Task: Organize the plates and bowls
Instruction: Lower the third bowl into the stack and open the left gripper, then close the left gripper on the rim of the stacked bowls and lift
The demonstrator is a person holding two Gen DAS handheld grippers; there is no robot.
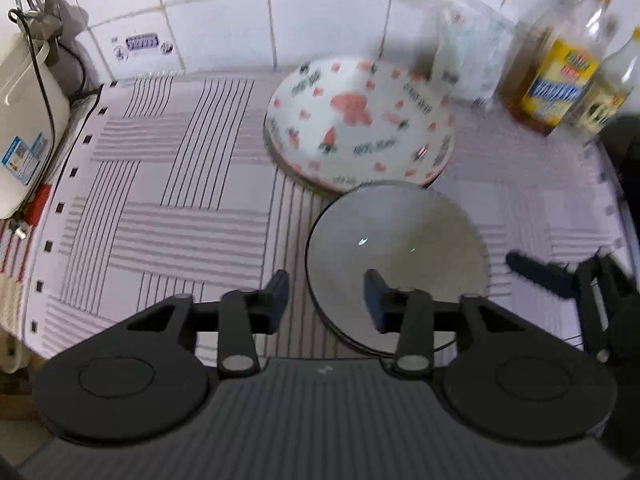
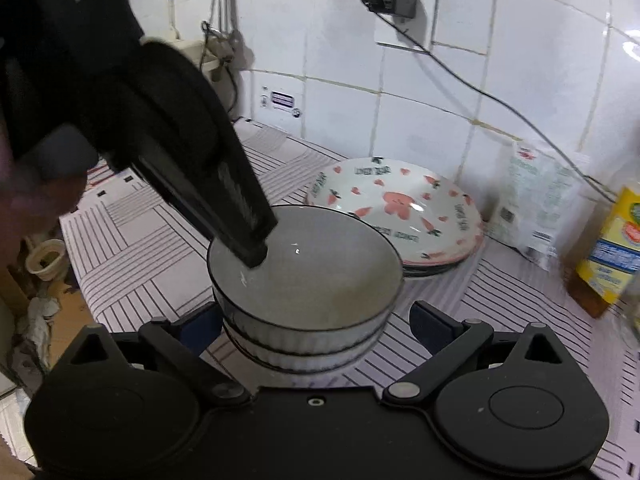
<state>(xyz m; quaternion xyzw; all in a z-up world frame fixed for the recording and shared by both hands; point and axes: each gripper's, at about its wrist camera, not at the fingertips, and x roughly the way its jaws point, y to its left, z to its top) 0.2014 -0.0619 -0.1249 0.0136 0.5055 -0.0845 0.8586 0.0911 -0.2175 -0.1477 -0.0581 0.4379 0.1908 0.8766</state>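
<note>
A stack of grey bowls [image 1: 400, 248] with ribbed white sides [image 2: 304, 344] stands on the striped tablecloth. My left gripper [image 1: 326, 300] is open and straddles the top bowl's left rim, one finger inside and one outside, and neither pad presses on it. From the right wrist view, the left gripper [image 2: 256, 254] reaches down onto that rim. My right gripper [image 2: 316, 328] is open wide, with a finger on each side of the bowl stack. Just behind the bowls lies a stack of white plates [image 1: 360, 120] with pink bear prints [image 2: 400, 208].
Oil bottles [image 1: 560, 80] and a white bag [image 2: 540, 200] stand at the back right by the tiled wall. A white appliance [image 1: 24, 120] sits at the left edge. A plug with its cable [image 2: 392, 0] hangs on the wall. The tablecloth [image 1: 160, 200] drops off at the left.
</note>
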